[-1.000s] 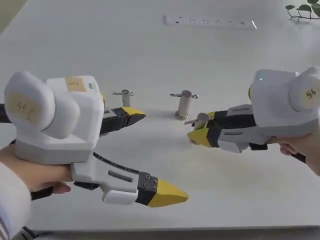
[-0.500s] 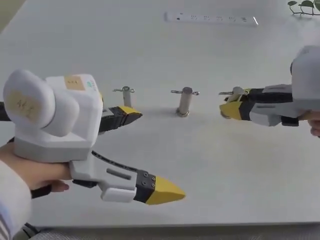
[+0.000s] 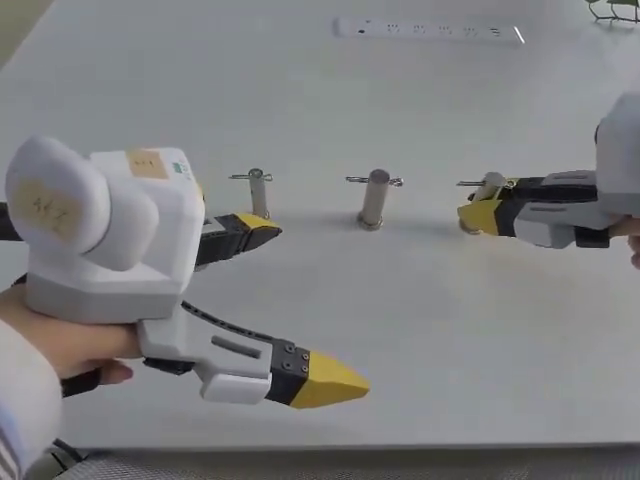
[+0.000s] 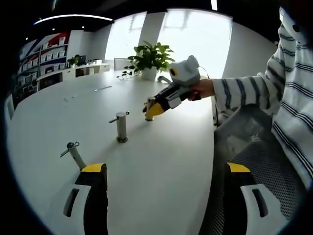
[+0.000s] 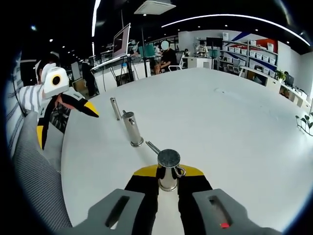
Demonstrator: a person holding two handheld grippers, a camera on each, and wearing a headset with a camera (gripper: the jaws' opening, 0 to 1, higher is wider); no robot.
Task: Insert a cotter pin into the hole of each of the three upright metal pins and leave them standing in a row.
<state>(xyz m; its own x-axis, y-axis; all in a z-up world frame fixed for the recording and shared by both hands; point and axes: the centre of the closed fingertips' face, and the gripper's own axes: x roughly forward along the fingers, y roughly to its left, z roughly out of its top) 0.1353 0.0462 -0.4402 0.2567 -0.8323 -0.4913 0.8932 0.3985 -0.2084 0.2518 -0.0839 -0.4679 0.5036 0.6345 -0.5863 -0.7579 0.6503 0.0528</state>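
Three cottered pins (image 3: pixel 257 192) are counted. The end pin (image 5: pixel 168 159), right of the middle pin (image 3: pixel 374 198), is seen pinched by the right gripper (image 5: pixel 168 174); the left gripper (image 4: pixel 165 169) is spread.

pins (image 3: pixel 374 198): satin metal | table (image 3: pixel 420 330): matt white, maybe laminate | left tool (image 3: pixel 310 305): smooth plastic

Head view: bright, even, diffuse overhead light. The matte white tabletop (image 3: pixel 420 330) is pale and nearly free of glare, with a faint soft shadow at the base of each short upright grey metal pin (image 3: pixel 374 198).
Left gripper view: tall windows (image 4: pixel 195 34) blown out, scene backlit, fisheye bending at the edges.
Right gripper view: dark ceiling, curved white strip light (image 5: pixel 234 15), distance soft.
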